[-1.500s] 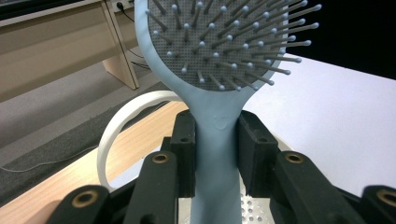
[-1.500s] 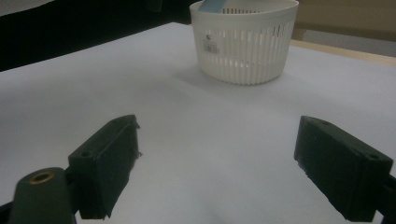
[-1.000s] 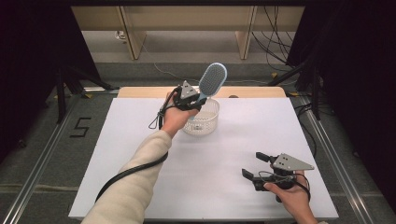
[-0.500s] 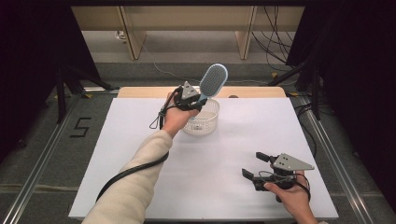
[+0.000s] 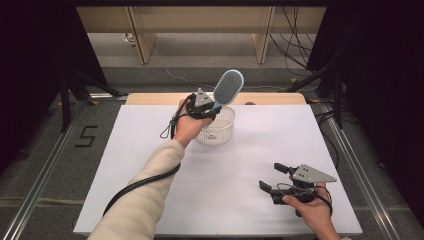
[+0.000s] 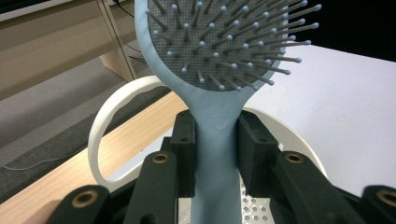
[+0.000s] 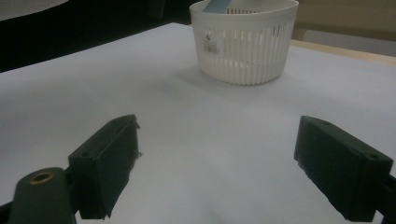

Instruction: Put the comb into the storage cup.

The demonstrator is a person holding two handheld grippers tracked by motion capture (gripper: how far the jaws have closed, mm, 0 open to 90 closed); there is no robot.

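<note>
Hairbrush (image 6: 219, 70) handle pinched between left gripper (image 6: 217, 140) pads (over basket (image 5: 220, 131)) | right gripper (image 7: 219, 163) spread

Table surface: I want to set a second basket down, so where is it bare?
The white table is bare left of the sleeve, and between the white basket and the right gripper. It is crowded at the far edge, where the left gripper holds the blue hairbrush over the basket.

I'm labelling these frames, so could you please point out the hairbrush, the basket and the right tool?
hairbrush (image 6: 219, 42): left gripper view, bristle pad.
basket (image 7: 245, 51): right gripper view, slotted side wall.
right tool (image 5: 273, 177): high view, between its open fingertips.
</note>
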